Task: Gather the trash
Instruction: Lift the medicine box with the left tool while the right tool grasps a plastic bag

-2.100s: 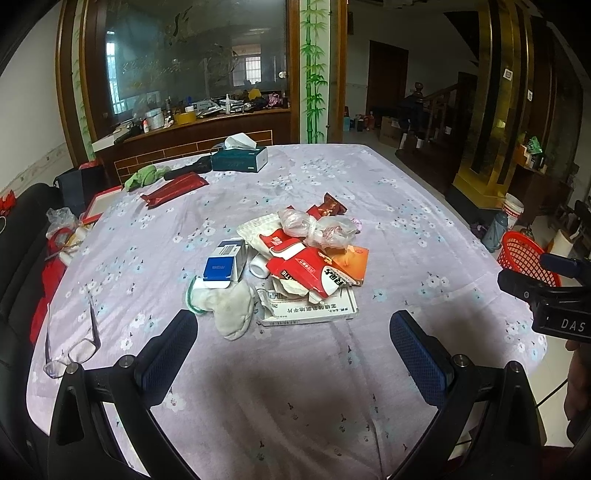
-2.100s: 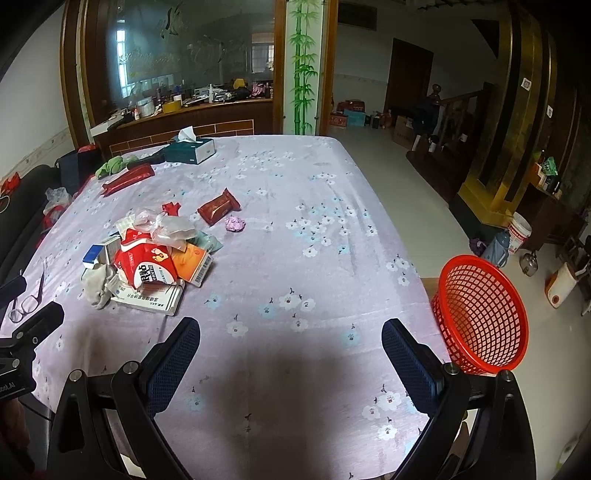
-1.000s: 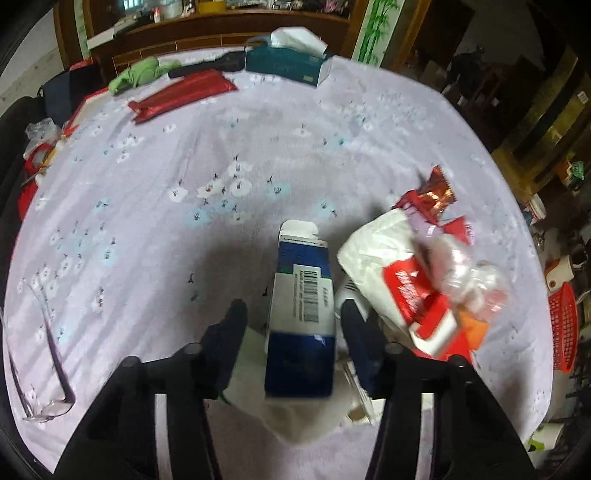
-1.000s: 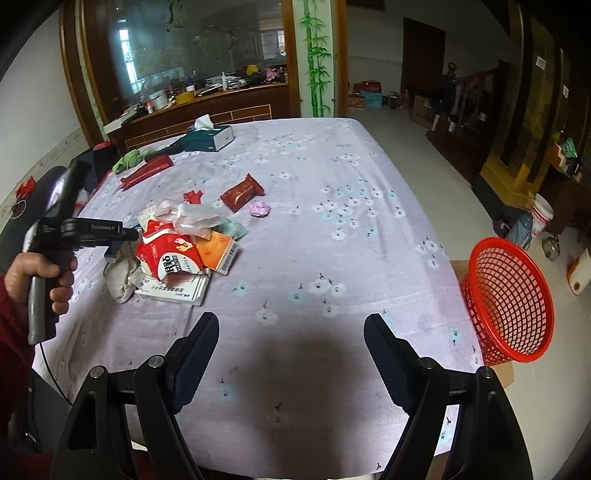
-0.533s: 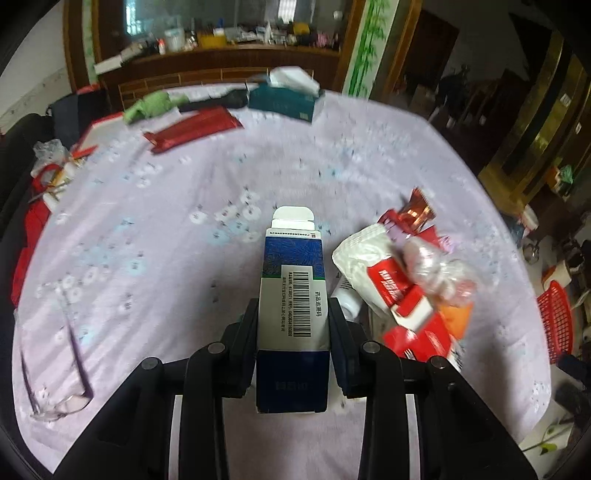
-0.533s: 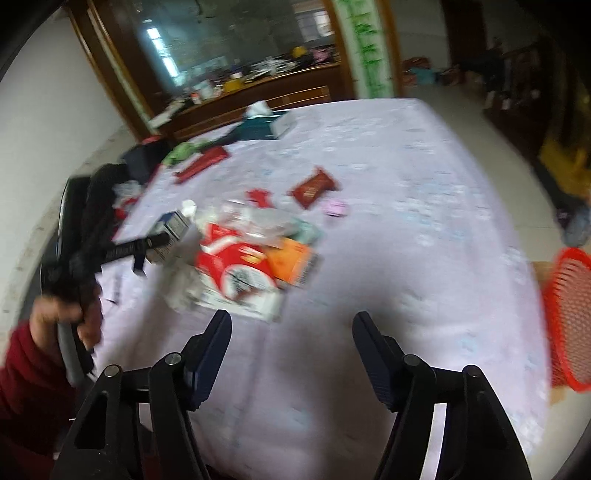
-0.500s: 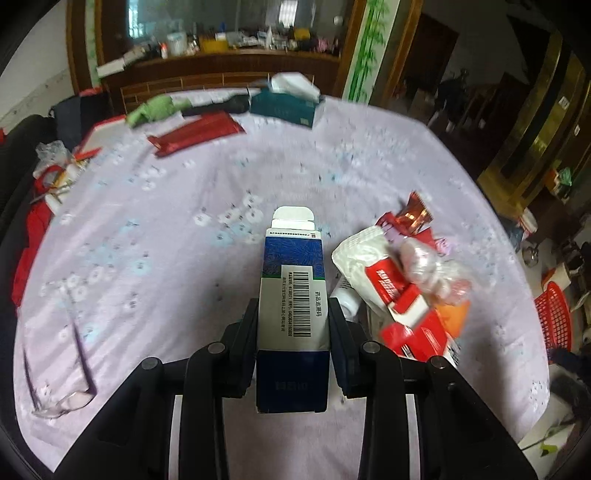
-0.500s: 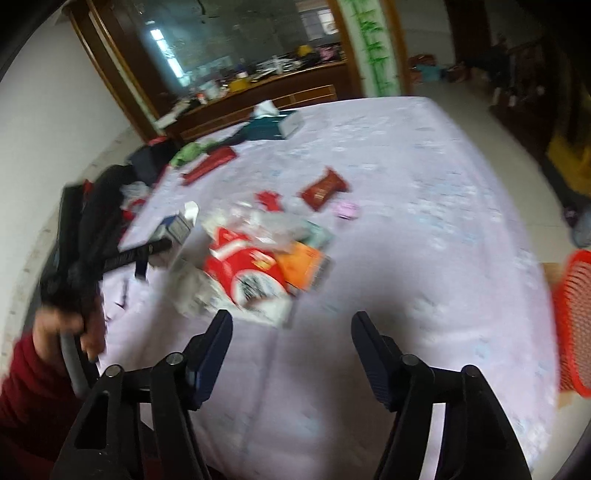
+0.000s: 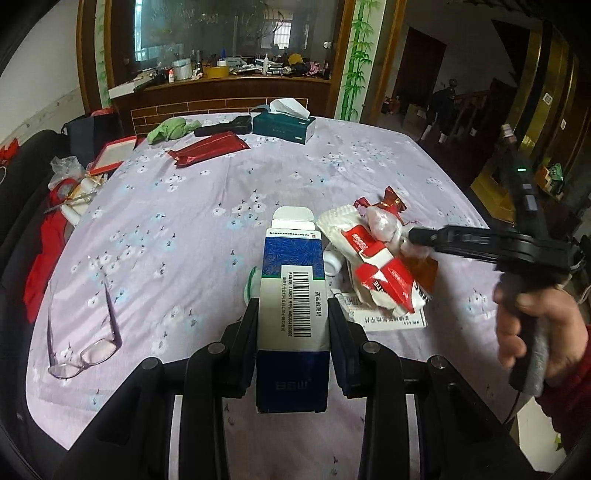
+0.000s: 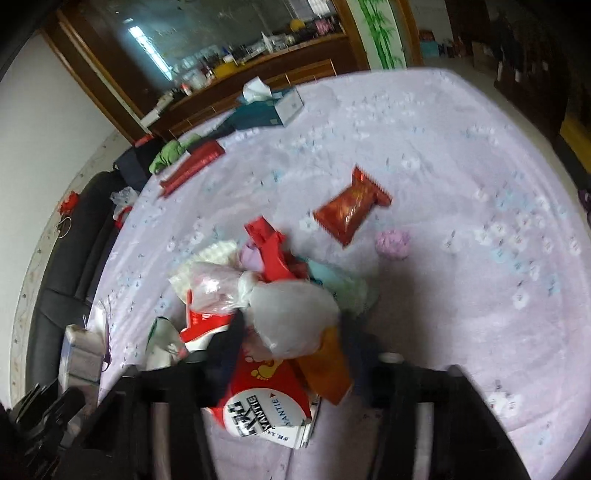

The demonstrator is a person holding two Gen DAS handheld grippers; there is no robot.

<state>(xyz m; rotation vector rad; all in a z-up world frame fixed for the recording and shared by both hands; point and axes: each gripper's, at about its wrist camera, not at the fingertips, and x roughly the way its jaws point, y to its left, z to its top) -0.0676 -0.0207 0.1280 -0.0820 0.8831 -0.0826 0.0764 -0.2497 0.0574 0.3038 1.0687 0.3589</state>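
Fingers (image 9: pixel 255 325) grip box (image 9: pixel 291 295) in left view; right shows plastic bag (image 10: pixel 291 317).

- On the blue and white carton (image 9: pixel 291 317) you hold in your left gripper (image 9: pixel 292 325), a barcode and lines of small print are too fine for you to read.
- On the red and white packet (image 10: pixel 264 402) below your right gripper (image 10: pixel 291 332), you can read "YANTIE".

Wooden sideboard (image 9: pixel 229 99); glass partition (image 9: pixel 221 33)
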